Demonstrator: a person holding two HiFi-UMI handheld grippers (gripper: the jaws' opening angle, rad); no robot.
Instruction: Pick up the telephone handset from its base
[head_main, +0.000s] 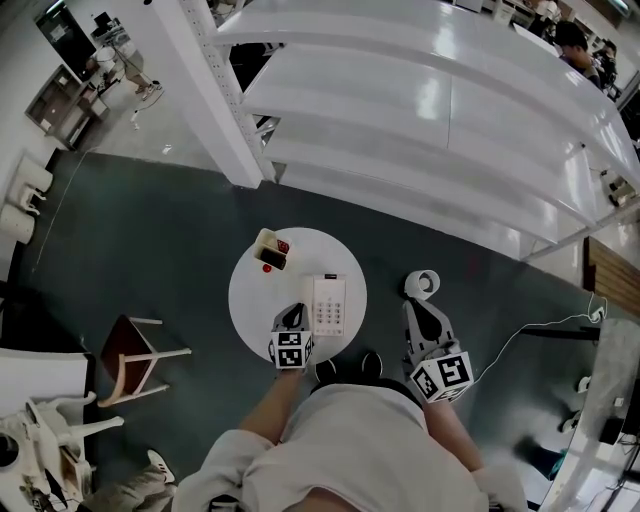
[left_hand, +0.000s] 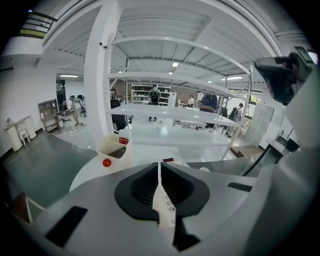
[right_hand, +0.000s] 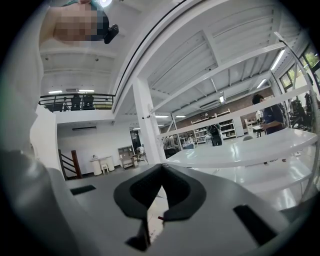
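Note:
A white telephone (head_main: 328, 303) with a keypad lies on the small round white table (head_main: 250, 300); the handset does not stand out from the base in the head view. My left gripper (head_main: 297, 308) hovers at the telephone's left edge, pointing down at the table, its jaws shut with nothing between them. In the left gripper view the keypad (left_hand: 166, 202) shows through the slit under the shut left gripper (left_hand: 159, 164). My right gripper (head_main: 415, 302) hangs over the floor right of the table. In its own view the right gripper (right_hand: 161, 167) is shut and empty.
A cream container (head_main: 271, 250) with red pieces stands at the table's far left, with a red ball (left_hand: 106, 162) beside it. A white roll (head_main: 422, 284) lies on the dark floor near the right gripper. A wooden stool (head_main: 135, 355) stands left; white shelving (head_main: 420, 120) rises behind.

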